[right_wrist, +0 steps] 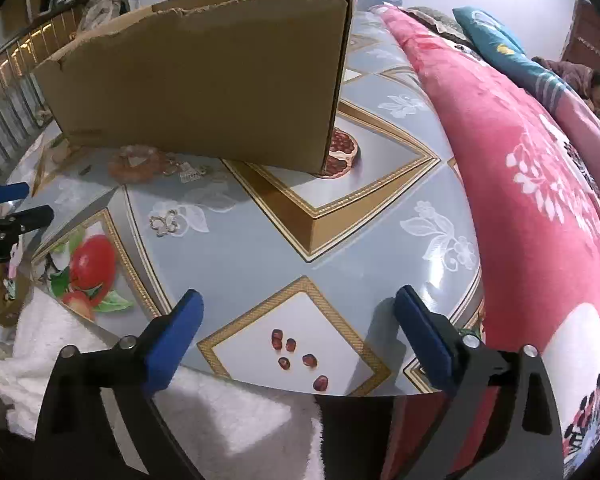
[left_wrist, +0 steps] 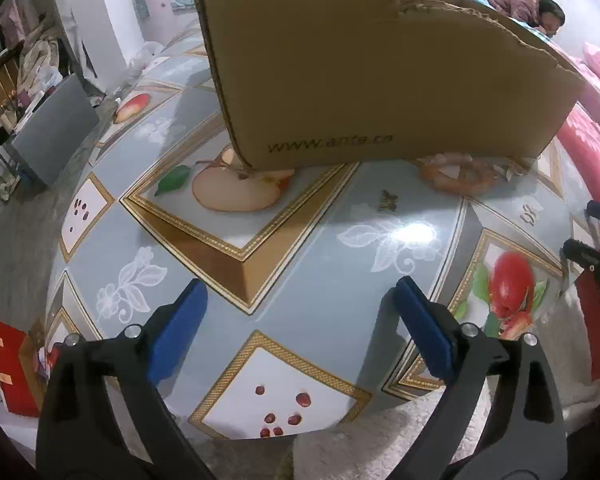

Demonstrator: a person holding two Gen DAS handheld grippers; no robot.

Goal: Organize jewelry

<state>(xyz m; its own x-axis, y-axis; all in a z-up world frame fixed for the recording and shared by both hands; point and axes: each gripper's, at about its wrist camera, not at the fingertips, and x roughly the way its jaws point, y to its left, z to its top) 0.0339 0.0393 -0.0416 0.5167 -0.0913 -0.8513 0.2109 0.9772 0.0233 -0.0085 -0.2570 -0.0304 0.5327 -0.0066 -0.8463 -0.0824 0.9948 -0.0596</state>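
Left gripper and right gripper both gape wide over the table, holding nothing. Beyond them a beaded bracelet lies flat against the box; nearer, two small gold charms, perhaps earrings, lie apart.

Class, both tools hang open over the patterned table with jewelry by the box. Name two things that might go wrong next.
1. The small gold butterfly-shaped ornament lies flat on the glossy patterned tablecloth, so wide pads may slide it away.
2. The orange beaded bracelet lies against the brown cardboard box; reaching may knock the box.
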